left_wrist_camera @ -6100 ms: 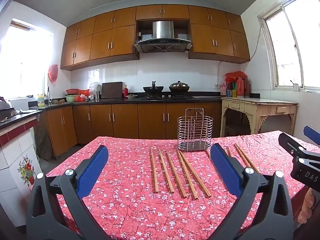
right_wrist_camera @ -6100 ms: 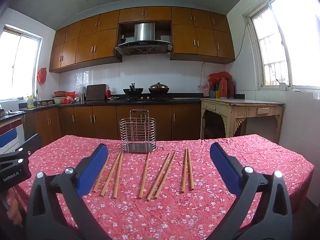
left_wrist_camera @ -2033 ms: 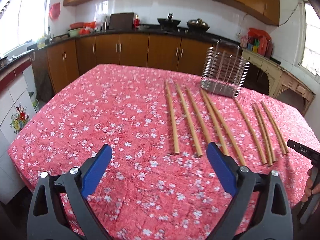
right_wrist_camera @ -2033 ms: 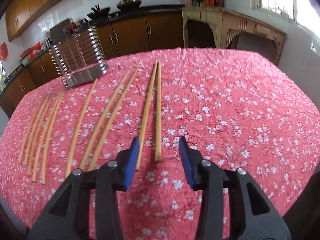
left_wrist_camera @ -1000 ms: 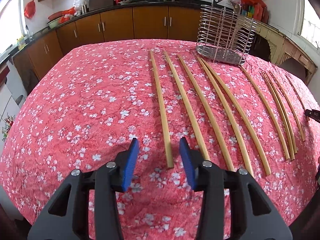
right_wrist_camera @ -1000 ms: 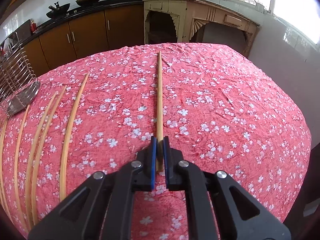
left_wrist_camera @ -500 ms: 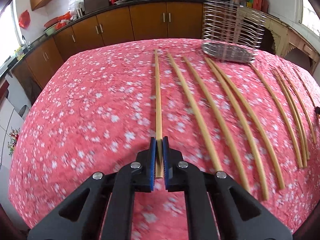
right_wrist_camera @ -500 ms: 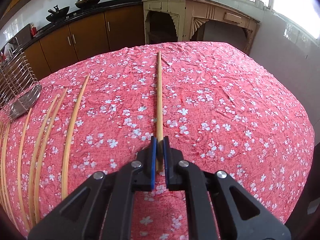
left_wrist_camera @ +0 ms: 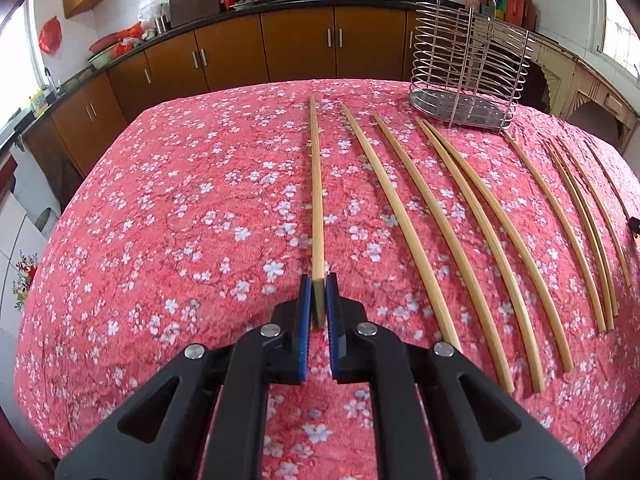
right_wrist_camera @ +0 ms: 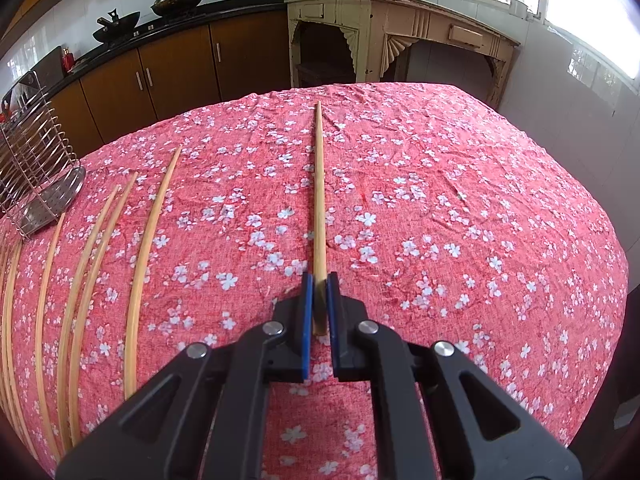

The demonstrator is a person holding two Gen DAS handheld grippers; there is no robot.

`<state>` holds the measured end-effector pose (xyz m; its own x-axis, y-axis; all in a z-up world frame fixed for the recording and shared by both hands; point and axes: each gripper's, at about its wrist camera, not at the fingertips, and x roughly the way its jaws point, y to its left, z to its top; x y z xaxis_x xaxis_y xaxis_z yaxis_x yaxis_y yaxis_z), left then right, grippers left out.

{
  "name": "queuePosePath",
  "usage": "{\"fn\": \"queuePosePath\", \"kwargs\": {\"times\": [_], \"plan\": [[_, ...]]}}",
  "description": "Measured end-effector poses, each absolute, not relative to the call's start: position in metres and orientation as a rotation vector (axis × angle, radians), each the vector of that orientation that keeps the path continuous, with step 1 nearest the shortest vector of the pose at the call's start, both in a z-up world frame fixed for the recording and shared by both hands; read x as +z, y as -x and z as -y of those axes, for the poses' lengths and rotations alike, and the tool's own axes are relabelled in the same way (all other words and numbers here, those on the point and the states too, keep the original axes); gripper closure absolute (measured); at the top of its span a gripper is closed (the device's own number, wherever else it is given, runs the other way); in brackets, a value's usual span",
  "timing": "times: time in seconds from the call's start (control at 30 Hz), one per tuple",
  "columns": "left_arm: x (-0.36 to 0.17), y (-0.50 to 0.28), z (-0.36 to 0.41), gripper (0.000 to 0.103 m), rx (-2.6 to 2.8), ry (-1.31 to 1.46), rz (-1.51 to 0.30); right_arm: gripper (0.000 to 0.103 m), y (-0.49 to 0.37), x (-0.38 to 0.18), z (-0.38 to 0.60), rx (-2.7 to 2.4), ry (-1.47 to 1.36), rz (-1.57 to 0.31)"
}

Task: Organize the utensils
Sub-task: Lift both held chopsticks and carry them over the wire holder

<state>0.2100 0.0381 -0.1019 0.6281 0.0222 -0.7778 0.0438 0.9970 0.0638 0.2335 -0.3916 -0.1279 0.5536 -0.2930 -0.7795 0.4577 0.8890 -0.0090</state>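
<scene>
My left gripper (left_wrist_camera: 318, 284) is shut on the near end of the leftmost wooden chopstick (left_wrist_camera: 316, 184), which points away across the red flowered tablecloth (left_wrist_camera: 180, 208). To its right lie several more chopsticks (left_wrist_camera: 448, 220). A wire utensil holder (left_wrist_camera: 468, 68) stands at the far right of the table. In the right wrist view my right gripper (right_wrist_camera: 319, 282) is shut on the near end of the rightmost chopstick (right_wrist_camera: 319, 184). Other chopsticks (right_wrist_camera: 148, 240) lie to its left, and the wire holder (right_wrist_camera: 36, 160) stands at the far left.
Brown kitchen cabinets (left_wrist_camera: 296, 48) with a dark counter run behind the table. A cream wooden side table (right_wrist_camera: 384, 36) stands past the table's far right. The cloth-covered table edge (right_wrist_camera: 592, 200) drops off close on the right.
The left gripper's jaws closed on the leftmost chopstick's near end, having stood apart on either side of it a second ago. The right gripper kept its grip and stayed still.
</scene>
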Motion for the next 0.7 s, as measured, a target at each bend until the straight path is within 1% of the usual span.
{"fn": "queuePosePath", "kwargs": {"times": [0.23, 0.5, 0.7], "plan": [[-0.105, -0.205, -0.035, 0.096, 0.002, -0.094, -0.86, 0.095, -0.23, -0.128, 0.394, -0.438, -0.224, -0.872], [-0.103, -0.204, -0.044, 0.096, -0.031, -0.033, -0.853, 0.095, -0.228, -0.127, 0.399, -0.432, -0.246, -0.863], [-0.09, -0.196, -0.053, 0.097, -0.044, -0.024, -0.814, 0.095, -0.213, -0.113, 0.385, -0.424, -0.179, -0.789]]}}
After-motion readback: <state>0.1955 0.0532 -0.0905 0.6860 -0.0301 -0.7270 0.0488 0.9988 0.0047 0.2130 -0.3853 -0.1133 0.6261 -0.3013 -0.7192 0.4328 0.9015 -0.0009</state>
